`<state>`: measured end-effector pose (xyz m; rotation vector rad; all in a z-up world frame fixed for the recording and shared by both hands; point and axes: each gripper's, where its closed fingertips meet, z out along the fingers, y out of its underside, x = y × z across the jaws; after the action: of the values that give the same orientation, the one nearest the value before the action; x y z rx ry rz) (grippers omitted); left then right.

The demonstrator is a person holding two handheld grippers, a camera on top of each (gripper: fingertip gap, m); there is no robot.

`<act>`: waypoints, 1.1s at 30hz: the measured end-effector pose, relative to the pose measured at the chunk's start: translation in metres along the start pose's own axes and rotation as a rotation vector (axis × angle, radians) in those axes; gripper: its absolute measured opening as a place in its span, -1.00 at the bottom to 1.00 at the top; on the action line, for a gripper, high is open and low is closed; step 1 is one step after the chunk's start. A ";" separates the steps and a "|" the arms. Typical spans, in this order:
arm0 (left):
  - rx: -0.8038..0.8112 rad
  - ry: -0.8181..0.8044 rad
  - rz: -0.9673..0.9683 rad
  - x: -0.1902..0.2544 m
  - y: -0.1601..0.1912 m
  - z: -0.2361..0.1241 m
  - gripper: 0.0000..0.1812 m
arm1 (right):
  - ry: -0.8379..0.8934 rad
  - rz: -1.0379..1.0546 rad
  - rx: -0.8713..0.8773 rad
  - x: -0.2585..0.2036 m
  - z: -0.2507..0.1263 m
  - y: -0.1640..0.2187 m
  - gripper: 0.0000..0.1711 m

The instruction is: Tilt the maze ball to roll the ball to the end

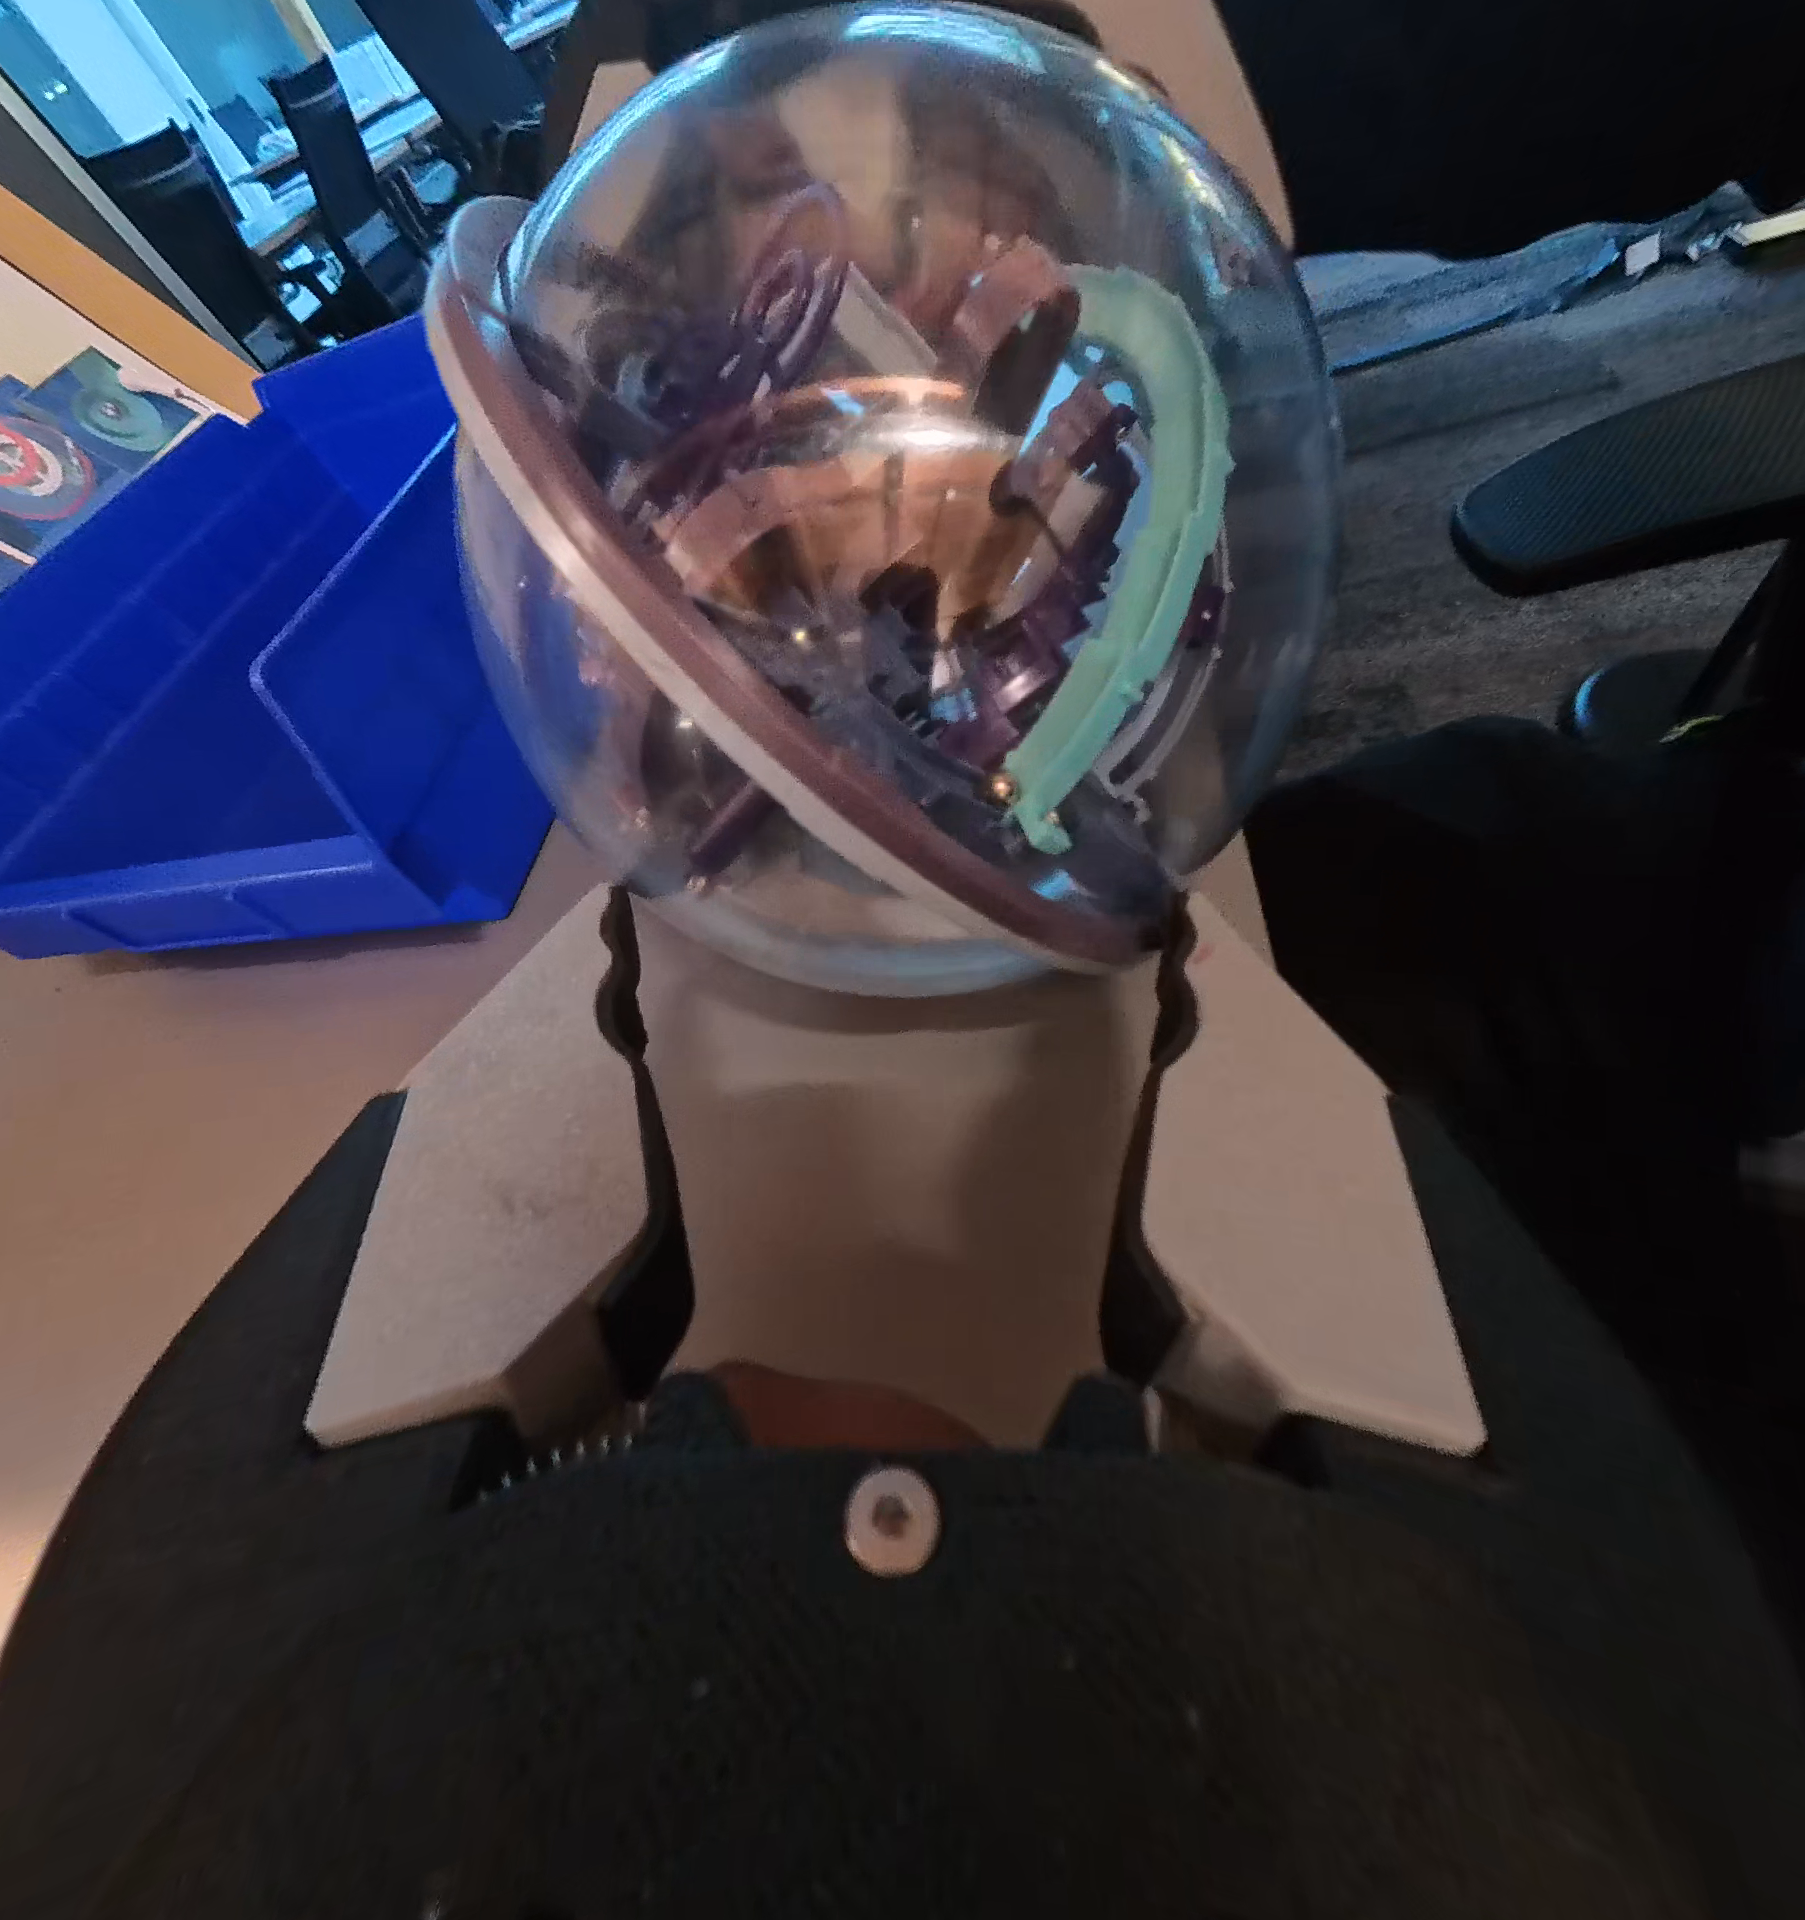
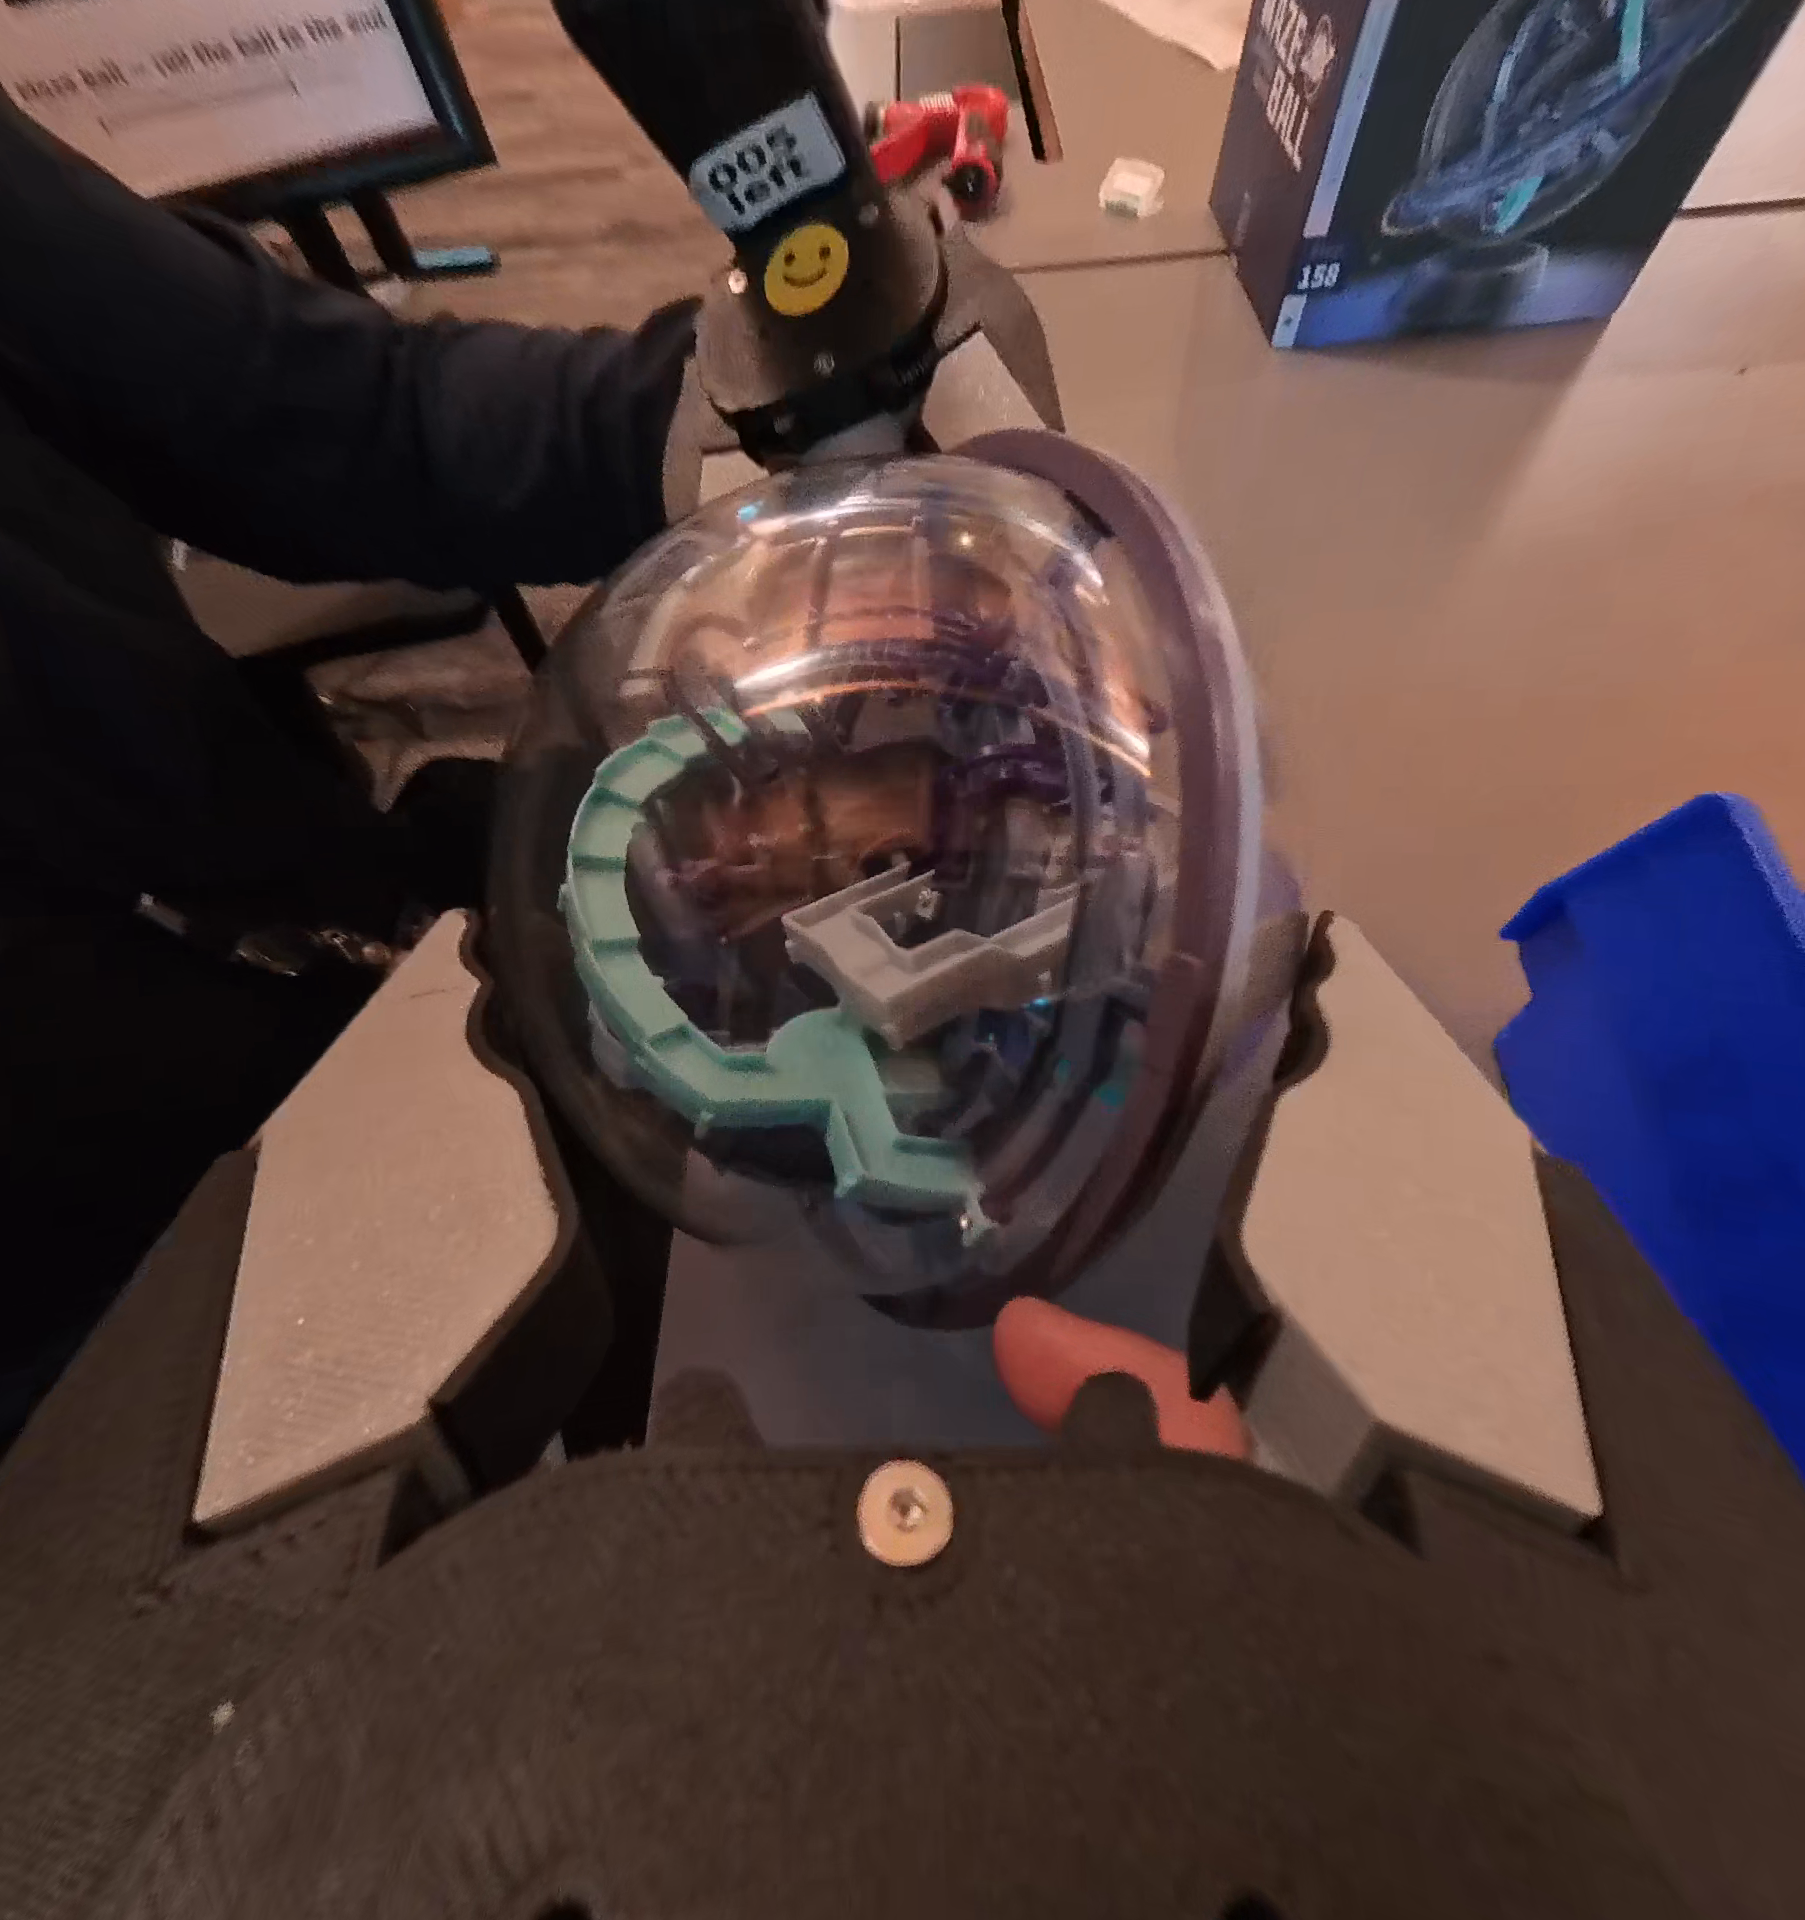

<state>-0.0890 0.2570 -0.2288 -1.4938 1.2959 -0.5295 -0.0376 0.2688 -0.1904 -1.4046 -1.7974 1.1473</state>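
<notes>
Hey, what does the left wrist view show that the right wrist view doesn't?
Only the left wrist view shows a small metal ball by the lower end of the green track, and an office chair.

Only the right wrist view shows a dark box, a framed sign, and the left tool from outside.

Both show the clear maze ball and a blue bin.

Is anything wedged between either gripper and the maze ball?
Nothing visible. The left gripper has its fingers on the maze ball directly, and the right gripper clamps it from the opposite side. The contact points themselves are partly hidden.
</notes>
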 end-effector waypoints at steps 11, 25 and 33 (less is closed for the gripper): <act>0.004 -0.006 -0.021 -0.009 0.002 -0.001 0.09 | -0.162 0.120 0.093 0.016 -0.006 -0.009 0.58; -0.029 0.016 -0.054 -0.007 0.006 0.002 -0.14 | -0.183 0.170 0.035 0.009 0.005 0.009 0.85; -0.016 -0.001 -0.206 -0.006 -0.003 0.013 0.10 | -0.053 0.111 0.132 0.015 -0.001 0.005 0.85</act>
<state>-0.0781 0.2674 -0.2289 -1.6510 1.1539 -0.6528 -0.0393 0.2839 -0.1951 -1.4230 -1.6638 1.3469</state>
